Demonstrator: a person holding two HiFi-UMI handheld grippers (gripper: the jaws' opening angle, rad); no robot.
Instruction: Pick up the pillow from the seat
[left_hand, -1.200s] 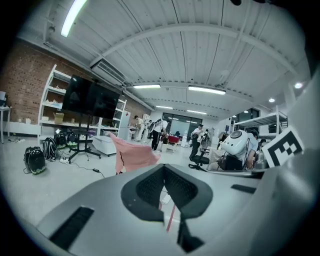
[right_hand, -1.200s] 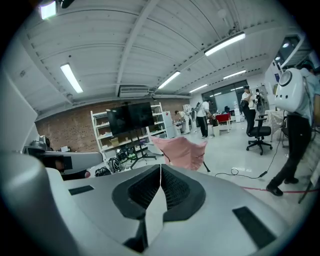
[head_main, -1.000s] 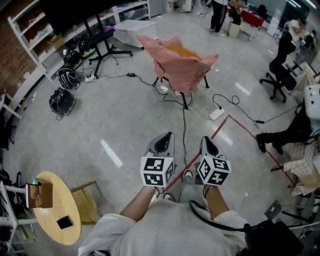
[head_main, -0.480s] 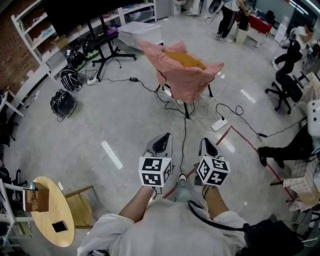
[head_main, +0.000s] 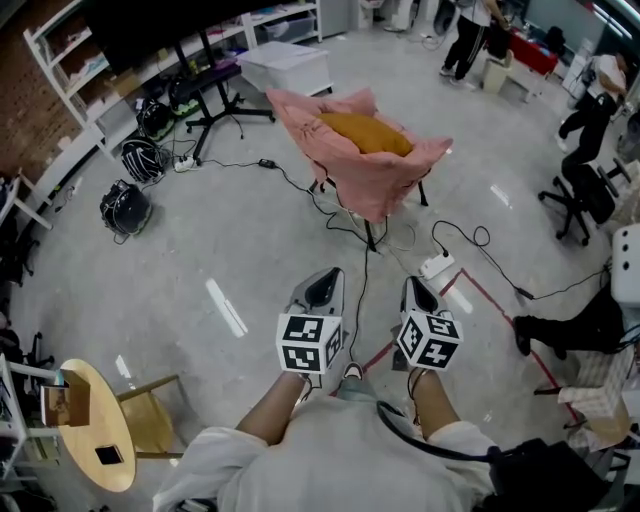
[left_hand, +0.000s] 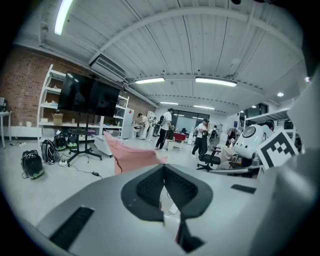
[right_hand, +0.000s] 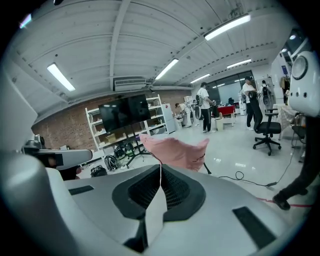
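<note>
I am holding both forearms (head_main: 272, 415) out ahead of my white shirt (head_main: 330, 455), side by side and close together, each one ending behind a marker cube (head_main: 312, 343). The left gripper (head_main: 325, 278) and the right gripper (head_main: 418, 287) are pointing forward and a little downward, parallel, near each other but not touching. Both are pinched closed on nothing. In the left gripper view the two dark ribbed pads (left_hand: 150, 187) are meeting in a thin seam, and the right gripper view is showing the same. Their shells are smooth pale grey plastic, tapering to rounded noses.

Under them the polished grey concrete floor (head_main: 250, 250) is glaring with streaks of reflected light. A thin black cable (head_main: 365, 270) is running away between the grippers, beside a white power strip (head_main: 436, 265) and a red tape line (head_main: 487, 268).

Well ahead, apart from both grippers, a chair (head_main: 345, 195) is standing on thin black legs (head_main: 371, 232). It is draped in crumpled pink cloth (head_main: 375, 178) that is rising in floppy points at the corners. The pillow (head_main: 365, 132), plump, oblong and mustard-coloured, is lying in the hollow of the seat.
</note>
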